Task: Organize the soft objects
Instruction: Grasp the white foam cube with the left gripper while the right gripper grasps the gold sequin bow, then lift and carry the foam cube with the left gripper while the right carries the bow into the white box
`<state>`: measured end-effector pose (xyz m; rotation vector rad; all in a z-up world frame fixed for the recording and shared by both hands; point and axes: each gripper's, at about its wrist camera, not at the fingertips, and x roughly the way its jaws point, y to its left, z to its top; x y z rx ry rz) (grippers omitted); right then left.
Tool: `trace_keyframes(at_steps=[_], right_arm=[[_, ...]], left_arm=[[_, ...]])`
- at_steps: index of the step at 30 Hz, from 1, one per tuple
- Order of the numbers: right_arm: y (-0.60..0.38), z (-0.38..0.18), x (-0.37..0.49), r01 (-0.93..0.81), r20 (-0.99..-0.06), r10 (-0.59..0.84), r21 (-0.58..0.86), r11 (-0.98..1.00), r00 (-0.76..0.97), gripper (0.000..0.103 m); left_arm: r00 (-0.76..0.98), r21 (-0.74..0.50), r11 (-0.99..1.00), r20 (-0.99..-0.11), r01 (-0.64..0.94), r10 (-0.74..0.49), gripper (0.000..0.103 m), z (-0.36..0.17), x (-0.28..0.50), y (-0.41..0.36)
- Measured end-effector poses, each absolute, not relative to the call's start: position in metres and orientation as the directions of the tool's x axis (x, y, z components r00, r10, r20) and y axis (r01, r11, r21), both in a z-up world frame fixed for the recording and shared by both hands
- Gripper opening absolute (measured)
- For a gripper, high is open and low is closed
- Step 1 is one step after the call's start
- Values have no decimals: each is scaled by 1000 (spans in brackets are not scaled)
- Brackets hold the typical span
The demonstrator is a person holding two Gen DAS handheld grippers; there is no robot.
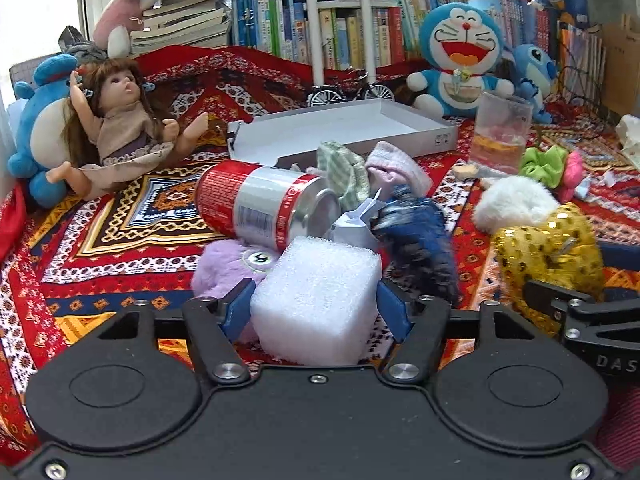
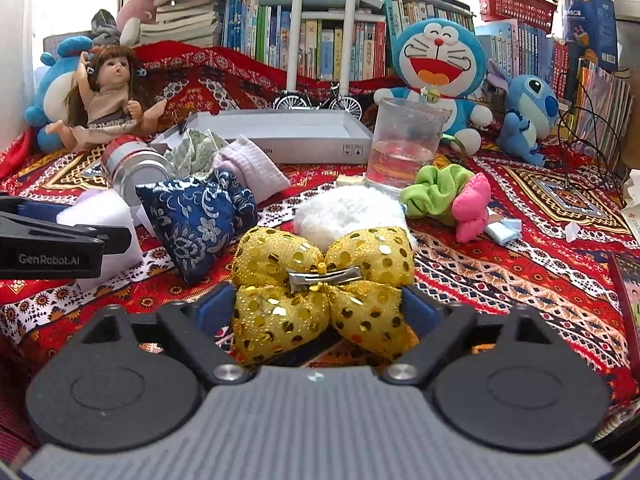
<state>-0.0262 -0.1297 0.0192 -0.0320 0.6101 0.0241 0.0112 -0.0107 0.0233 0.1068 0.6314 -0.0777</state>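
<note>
My left gripper is shut on a white foam block, its blue pads pressed on both sides. My right gripper is shut on a gold sequin bow with a metal clip. The bow also shows in the left wrist view. A white fluffy ball, a blue brocade pouch, a pink sock, a green checked cloth, a green scrunchie and a pink flower lie on the patterned cloth. A purple plush lies under the can.
A red and silver can lies on its side. An open white box stands behind the pile. A glass of water stands mid-right. A doll, a Doraemon plush and books line the back.
</note>
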Motion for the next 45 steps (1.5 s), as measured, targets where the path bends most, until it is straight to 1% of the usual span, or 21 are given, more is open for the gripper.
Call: trace_keyframes(at_steps=[2, 7, 8, 9, 10, 14, 16, 17, 18, 20, 21, 22, 24, 26, 32, 37, 41, 45], right_arm=[[-131, 21, -28, -29, -567, 22, -4, 1000, 824, 74], [-138, 28, -30, -7, -554, 36, 55, 998, 832, 61], [-139, 30, -30, 2, -553, 33, 61, 998, 833, 55], [-140, 31, -30, 19, -553, 16, 57, 998, 833, 35], [-142, 31, -29, 43, -556, -8, 50, 998, 831, 30], [-154, 28, -26, 72, -583, -5, 92, 993, 812, 27], [-155, 26, -27, 68, -590, -3, 89, 994, 807, 30], [-155, 25, -27, 66, -590, -4, 84, 994, 807, 35], [-155, 23, -28, 70, -592, -8, 82, 994, 806, 43], [-155, 20, -25, 70, -606, -3, 86, 994, 796, 53], [-156, 19, -25, 72, -610, -2, 90, 993, 793, 53], [-156, 19, -25, 71, -612, 2, 96, 993, 791, 42], [-156, 22, -26, 70, -608, 9, 106, 992, 794, 27], [-155, 26, -28, 61, -602, 16, 108, 992, 798, 23], [-157, 43, -28, 33, -570, 69, 167, 985, 819, 20], [-152, 70, -25, -14, -500, 79, 132, 991, 862, 20], [-154, 92, 7, -44, -458, 98, 129, 991, 884, 20], [-150, 104, 58, -56, -445, 102, 115, 992, 890, 20]], left_arm=[[805, 60, 991, -590, 116, -59, 63, 26, 9, -11], [827, 67, 988, -557, 137, -77, 63, 38, 2, -15], [831, 66, 988, -551, 140, -81, 63, 41, 1, -16], [835, 64, 988, -544, 142, -84, 63, 44, 0, -16], [837, 61, 988, -539, 143, -88, 63, 46, -1, -16], [841, 56, 987, -533, 147, -95, 63, 51, -3, -16], [838, 54, 987, -538, 148, -96, 63, 51, -3, -16], [835, 51, 988, -542, 148, -97, 63, 51, -3, -15], [832, 47, 988, -545, 149, -99, 63, 50, -3, -14], [829, 38, 988, -549, 151, -106, 63, 50, -3, -13], [828, 34, 988, -550, 151, -108, 63, 50, -3, -13], [829, 32, 988, -549, 151, -109, 63, 50, -3, -12], [833, 31, 988, -543, 150, -109, 63, 52, -4, -11], [838, 31, 989, -535, 148, -108, 63, 55, -4, -10], [852, 12, 988, -509, 151, -124, 63, 71, 4, -4], [874, -22, 991, -469, 134, -129, 63, 93, 26, 11], [889, -59, 992, -440, 111, -125, 63, 115, 60, 24], [883, -109, 988, -445, 111, -148, 63, 130, 108, 33]])
